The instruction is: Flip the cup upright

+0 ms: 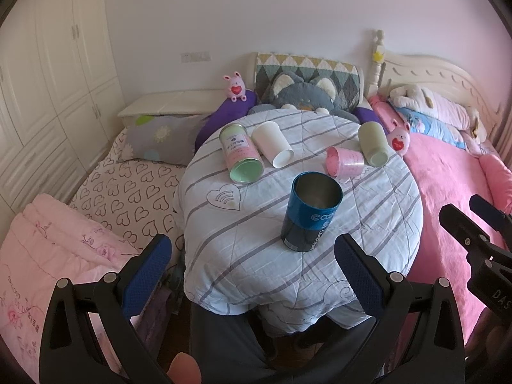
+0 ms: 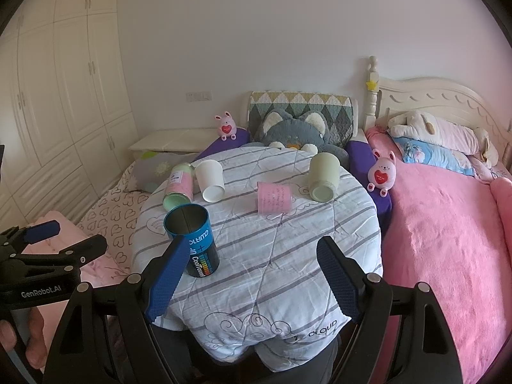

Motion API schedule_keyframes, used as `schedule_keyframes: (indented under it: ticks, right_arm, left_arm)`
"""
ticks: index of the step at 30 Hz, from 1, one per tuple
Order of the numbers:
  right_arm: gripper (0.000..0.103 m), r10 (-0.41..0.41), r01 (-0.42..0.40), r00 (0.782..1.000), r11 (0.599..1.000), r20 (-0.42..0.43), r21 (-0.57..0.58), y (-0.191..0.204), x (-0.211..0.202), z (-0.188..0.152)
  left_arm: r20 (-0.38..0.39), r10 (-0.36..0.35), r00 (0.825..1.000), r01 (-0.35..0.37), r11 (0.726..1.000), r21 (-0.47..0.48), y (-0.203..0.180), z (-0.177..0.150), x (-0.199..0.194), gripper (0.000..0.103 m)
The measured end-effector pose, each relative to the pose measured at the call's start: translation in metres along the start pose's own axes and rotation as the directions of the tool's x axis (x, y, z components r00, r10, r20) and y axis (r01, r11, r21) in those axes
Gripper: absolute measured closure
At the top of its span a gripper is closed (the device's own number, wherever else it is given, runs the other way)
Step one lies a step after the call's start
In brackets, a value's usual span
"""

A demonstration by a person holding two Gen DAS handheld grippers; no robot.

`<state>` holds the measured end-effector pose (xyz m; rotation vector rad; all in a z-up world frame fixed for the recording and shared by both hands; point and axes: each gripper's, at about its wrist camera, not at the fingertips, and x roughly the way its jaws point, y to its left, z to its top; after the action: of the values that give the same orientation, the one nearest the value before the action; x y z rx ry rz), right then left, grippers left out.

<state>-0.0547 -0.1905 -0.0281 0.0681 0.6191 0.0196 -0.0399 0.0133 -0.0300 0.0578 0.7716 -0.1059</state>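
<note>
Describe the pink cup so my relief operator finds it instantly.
On the striped quilt-covered round table, look right of centre, between the white cup and the sage-green cup. The pink cup lies on its side; it is the shortest, with writing on it.

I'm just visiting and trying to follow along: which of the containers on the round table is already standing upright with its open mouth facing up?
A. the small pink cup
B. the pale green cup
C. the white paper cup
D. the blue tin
D. The blue tin stands on its base with its open mouth up, while the white paper cup, small pink cup and pale green cup all lie on their sides.
</note>
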Motion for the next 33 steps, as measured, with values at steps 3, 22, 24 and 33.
schedule_keyframes:
  ticks: [3, 22, 24, 33]
  right_arm:
    - [0.02, -0.001, 0.001, 1.0, 1.0, -0.001, 0.0, 0.0, 0.0, 0.0]
    - [0.02, 0.001, -0.001, 1.0, 1.0, -0.005, 0.003, 0.001, 0.003, -0.004]
    - [0.02, 0.004, -0.004, 1.0, 1.0, -0.006, 0.003, 0.001, 0.003, -0.004]
    - [0.02, 0.013, -0.013, 1.0, 1.0, -0.012, -0.004, 0.002, 0.008, -0.003]
  left_arm:
    - [-0.001, 0.0, 1.0, 0.0, 1.0, 0.002, 0.0, -0.001, 0.0, 0.0]
    - [-0.008, 0.01, 1.0, -0.01, 1.0, -0.003, 0.0, -0.006, 0.003, 0.0]
    - [-0.003, 0.011, 1.0, -0.011, 1.0, 0.002, 0.0, -0.004, 0.001, 0.0]
    - [-0.013, 0.003, 1.0, -0.003, 1.0, 0.012, 0.0, 0.002, 0.003, 0.0]
